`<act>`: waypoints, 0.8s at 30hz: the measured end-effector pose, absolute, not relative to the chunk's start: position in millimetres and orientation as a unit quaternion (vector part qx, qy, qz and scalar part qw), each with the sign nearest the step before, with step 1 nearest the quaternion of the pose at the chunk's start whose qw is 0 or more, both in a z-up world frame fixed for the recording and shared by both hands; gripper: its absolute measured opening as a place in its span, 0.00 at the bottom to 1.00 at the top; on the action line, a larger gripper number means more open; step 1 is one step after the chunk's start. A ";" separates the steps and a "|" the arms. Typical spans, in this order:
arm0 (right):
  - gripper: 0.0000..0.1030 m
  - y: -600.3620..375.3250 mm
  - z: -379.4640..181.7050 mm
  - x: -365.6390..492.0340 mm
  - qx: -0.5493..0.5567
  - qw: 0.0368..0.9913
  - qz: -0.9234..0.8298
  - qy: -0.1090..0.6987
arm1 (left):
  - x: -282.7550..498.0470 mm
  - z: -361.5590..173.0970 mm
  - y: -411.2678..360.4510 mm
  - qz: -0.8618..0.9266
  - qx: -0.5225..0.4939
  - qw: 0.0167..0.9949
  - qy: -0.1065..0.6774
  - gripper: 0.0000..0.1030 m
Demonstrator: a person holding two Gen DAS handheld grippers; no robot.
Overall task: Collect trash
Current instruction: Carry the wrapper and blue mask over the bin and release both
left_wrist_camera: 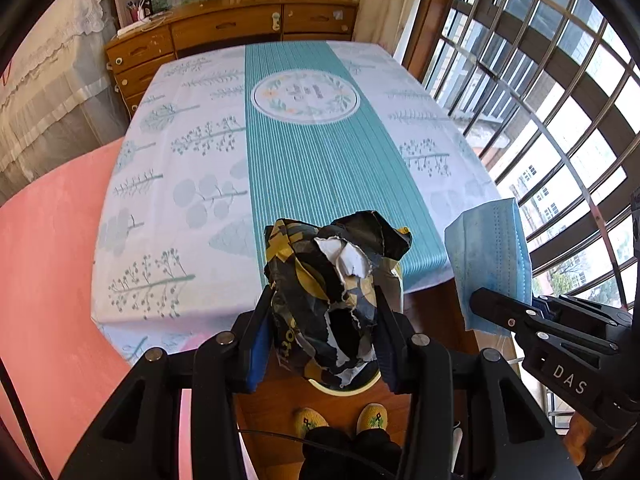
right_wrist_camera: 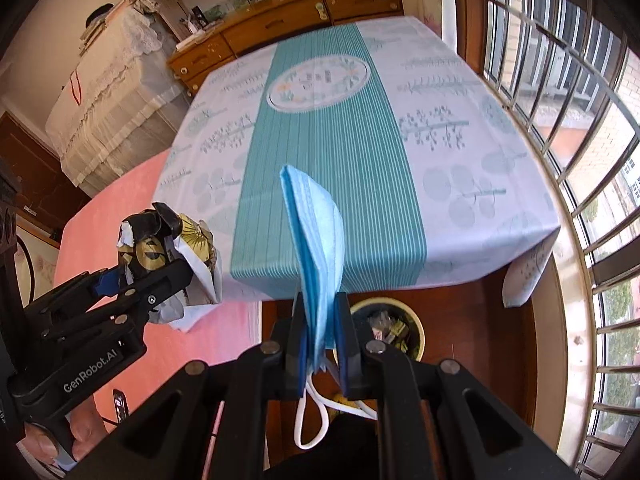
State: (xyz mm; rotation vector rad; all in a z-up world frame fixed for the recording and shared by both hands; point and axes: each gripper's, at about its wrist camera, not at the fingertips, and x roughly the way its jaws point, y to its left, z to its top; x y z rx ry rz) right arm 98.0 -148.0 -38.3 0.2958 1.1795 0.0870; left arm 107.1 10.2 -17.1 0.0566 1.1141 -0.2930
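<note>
L tongs (left_wrist_camera: 324, 320) clamped on crumpled wrapper (left_wrist_camera: 340, 280), held over bin (right_wrist_camera: 386, 326) on floor. R tongs (right_wrist_camera: 322, 328) nipped nearly shut on blue mask (right_wrist_camera: 318, 240) beside it. Beyond, cloth-covered surface (left_wrist_camera: 200, 168) seen.

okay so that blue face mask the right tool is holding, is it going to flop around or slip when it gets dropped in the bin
The blue face mask probably flops: it's thin pleated fabric, folded between the right tool. It looks light, so it may flutter, not drop straight. Its white ear loops dangle and could snag.
</note>
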 end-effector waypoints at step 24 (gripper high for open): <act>0.11 -197.7 -324.5 74.1 0.167 0.725 0.042 0.667 | 68.8 -296.6 -52.9 -0.076 0.006 0.758 0.648 0.42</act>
